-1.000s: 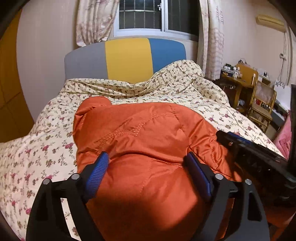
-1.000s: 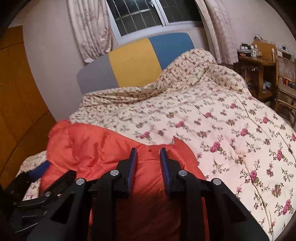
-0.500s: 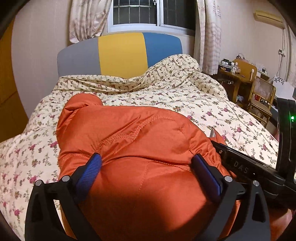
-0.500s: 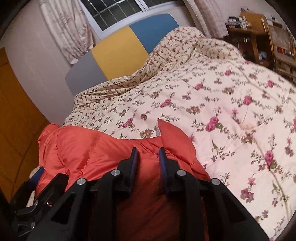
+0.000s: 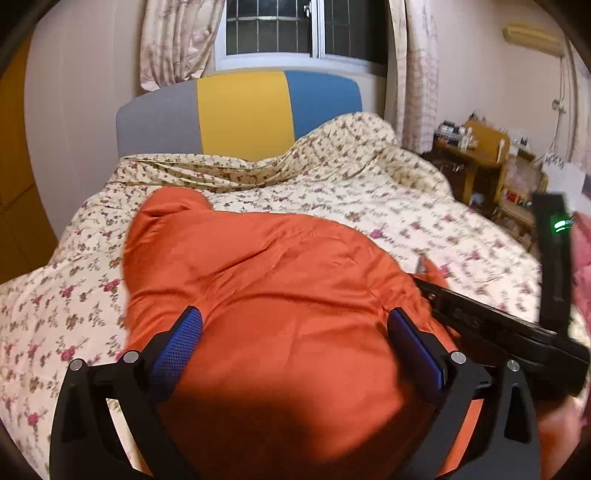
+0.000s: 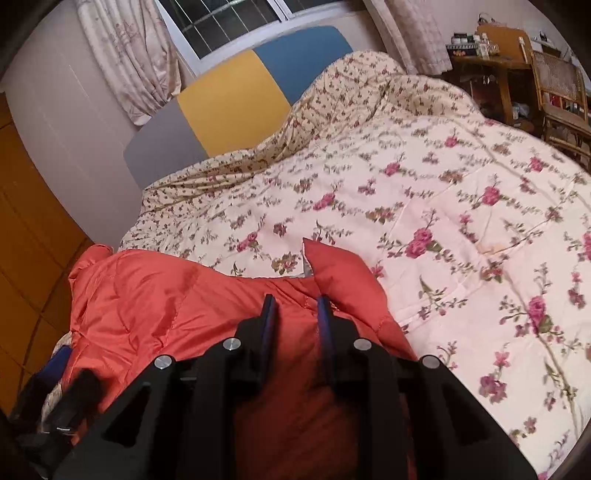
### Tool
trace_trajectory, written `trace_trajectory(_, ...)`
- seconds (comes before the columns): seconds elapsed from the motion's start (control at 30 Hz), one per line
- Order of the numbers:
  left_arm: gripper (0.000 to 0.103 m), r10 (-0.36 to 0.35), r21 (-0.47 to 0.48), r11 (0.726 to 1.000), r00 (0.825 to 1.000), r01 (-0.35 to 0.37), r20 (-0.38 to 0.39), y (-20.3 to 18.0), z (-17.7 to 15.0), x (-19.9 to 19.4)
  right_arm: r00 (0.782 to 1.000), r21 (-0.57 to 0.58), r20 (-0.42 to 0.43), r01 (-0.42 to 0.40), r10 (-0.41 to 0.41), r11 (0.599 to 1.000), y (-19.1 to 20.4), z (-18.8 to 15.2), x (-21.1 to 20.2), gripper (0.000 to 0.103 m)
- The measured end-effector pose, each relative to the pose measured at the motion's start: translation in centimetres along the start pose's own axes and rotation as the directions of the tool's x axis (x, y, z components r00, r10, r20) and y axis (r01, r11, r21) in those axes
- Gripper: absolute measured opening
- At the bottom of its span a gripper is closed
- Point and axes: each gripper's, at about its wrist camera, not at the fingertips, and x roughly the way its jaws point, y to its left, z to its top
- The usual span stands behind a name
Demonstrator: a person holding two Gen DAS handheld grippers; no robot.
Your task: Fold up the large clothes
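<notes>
Covering bed: floral quilt (image 6: 424,192) (rumpled)

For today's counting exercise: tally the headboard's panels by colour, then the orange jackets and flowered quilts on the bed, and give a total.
Grey headboard panel: 1
Yellow headboard panel: 1
Blue headboard panel: 1
Orange jacket: 1
Flowered quilt: 1
Total: 5

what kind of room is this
Most likely a home bedroom: a bed with a grey, yellow and blue headboard and a floral quilt, a curtained window behind it, and a cluttered wooden desk to the side.
</notes>
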Motion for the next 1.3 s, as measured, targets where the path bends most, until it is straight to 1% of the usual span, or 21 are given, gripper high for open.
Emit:
trace_trajectory(0.07, 0.1, 0.016, -0.042, 0.999, 0.999, -0.014, 0.041, 1.4, 0.1, -1.8, 1.0, -0.023, 0.011, 0.007, -0.007, 1.0, 0.5, 0.2, -1.0, 0.026)
trace_trajectory(0.13, 0.1, 0.072, -0.091, 0.994, 0.995, -0.065, 0.067, 3.9, 0.7, -3.0, 0.999, -0.065, 0.029, 0.023, -0.021, 0.998, 1.5, 0.5, -2.3, 0.03)
trace_trajectory(0.2, 0.099, 0.134, -0.109, 0.986, 0.988, -0.126, 0.074, 5.8, 1.6, -3.0, 0.998, -0.14, 0.062, -0.005, 0.014, 0.99, 3.2, 1.1, -4.1, 0.031)
trace_trajectory(0.23, 0.099, 0.181, -0.11, 0.979, 0.981, -0.172, 0.074, 7.1, 2.3, -2.6, 0.997, -0.176, 0.072, -0.019, 0.032, 0.984, 4.1, 1.5, -4.8, 0.031)
trace_trajectory(0.27, 0.099, 0.201, -0.112, 0.975, 0.977, -0.193, 0.073, 7.8, 2.8, -2.3, 0.995, -0.219, 0.081, -0.039, 0.058, 0.975, 5.2, 1.9, -5.5, 0.031)
trace_trajectory(0.3, 0.099, 0.203, -0.114, 0.974, 0.977, -0.195, 0.061, 8.3, 3.3, -1.5, 0.993, -0.259, 0.084, -0.063, 0.087, 0.964, 6.3, 2.4, -6.0, 0.032)
trace_trajectory(0.33, 0.099, 0.191, -0.111, 0.976, 0.981, -0.185, 0.043, 8.4, 3.6, -0.9, 0.991, -0.296, 0.071, -0.085, 0.111, 0.951, 7.4, 2.7, -6.1, 0.032)
trace_trajectory(0.4, 0.099, 0.154, -0.092, 0.984, 0.988, -0.154, 0.003, 7.9, 4.0, 0.7, 0.993, -0.346, 0.023, -0.099, 0.114, 0.933, 8.8, 3.0, -5.0, 0.032)
trace_trajectory(0.47, 0.1, 0.126, -0.043, 0.991, 0.992, -0.127, -0.03, 6.3, 3.9, 2.4, 0.997, -0.369, -0.034, -0.072, 0.064, 0.927, 9.1, 2.9, -2.7, 0.032)
trace_trajectory(0.5, 0.1, 0.135, -0.018, 0.991, 0.99, -0.136, -0.042, 5.7, 3.7, 2.9, 0.998, -0.369, -0.057, -0.045, 0.026, 0.928, 8.6, 2.6, -1.4, 0.033)
trace_trajectory(0.53, 0.1, 0.154, 0.009, 0.988, 0.986, -0.154, -0.064, 5.0, 3.5, 3.7, 0.997, -0.367, -0.074, -0.026, -0.001, 0.93, 8.1, 2.2, -0.4, 0.037)
trace_trajectory(0.57, 0.1, 0.169, 0.015, 0.986, 0.982, -0.169, -0.081, 4.7, 3.3, 4.3, 0.995, -0.344, -0.094, -0.012, -0.021, 0.939, 7.1, 1.7, 0.9, 0.039)
trace_trajectory(0.67, 0.1, 0.149, -0.009, 0.988, 0.98, -0.152, -0.133, 4.2, 3.3, 5.9, 0.997, -0.256, -0.076, -0.02, 0.001, 0.967, 4.9, 1.3, 1.9, 0.039)
trace_trajectory(0.8, 0.1, 0.167, 0.003, 0.986, 0.974, -0.169, -0.155, 3.8, 2.8, 7.9, 0.997, -0.226, -0.071, -0.009, -0.007, 0.974, 4.1, 1.6, 3.1, 0.04)
trace_trajectory(0.9, 0.1, 0.163, 0.007, 0.986, 0.974, -0.164, -0.157, 3.9, 2.5, 8.7, 0.998, -0.217, -0.069, -0.003, -0.012, 0.976, 4.0, 1.4, 3.4, 0.04)
trace_trajectory(0.97, 0.1, 0.168, 0.01, 0.986, 0.974, -0.168, -0.152, 3.9, 2.5, 8.7, 0.998, -0.225, -0.06, 0.002, -0.016, 0.974, 4.1, 1.2, 3.4, 0.04)
trace_trajectory(1.03, 0.1, 0.187, 0.03, 0.982, 0.973, -0.185, -0.134, 3.5, 2.3, 8.4, 0.999, -0.222, -0.044, -0.012, 0.002, 0.975, 4.0, 1.0, 2.9, 0.04)
trace_trajectory(1.13, 0.1, 0.193, 0.066, 0.98, 0.975, -0.186, -0.112, 2.5, 1.8, 6.7, 1.0, -0.208, -0.014, -0.021, 0.018, 0.978, 3.6, 0.6, 1.8, 0.044)
trace_trajectory(1.2, 0.1, 0.163, 0.081, 0.984, 0.982, -0.156, -0.094, 1.5, 1.4, 4.7, 1.0, -0.2, 0.006, -0.02, 0.022, 0.98, 3.4, 0.3, 0.9, 0.048)
trace_trajectory(1.27, 0.1, 0.077, 0.109, 0.992, 0.994, -0.069, -0.075, -0.2, 0.6, 2.1, 1.0, -0.186, 0.017, -0.014, 0.018, 0.982, 3.0, -0.2, -0.5, 0.051)
trace_trajectory(1.3, 0.1, 0.025, 0.139, 0.99, 0.997, -0.015, -0.069, -1.2, -0.2, 0.7, 1.0, -0.181, 0.023, -0.01, 0.015, 0.984, 2.8, -0.6, -1.2, 0.052)
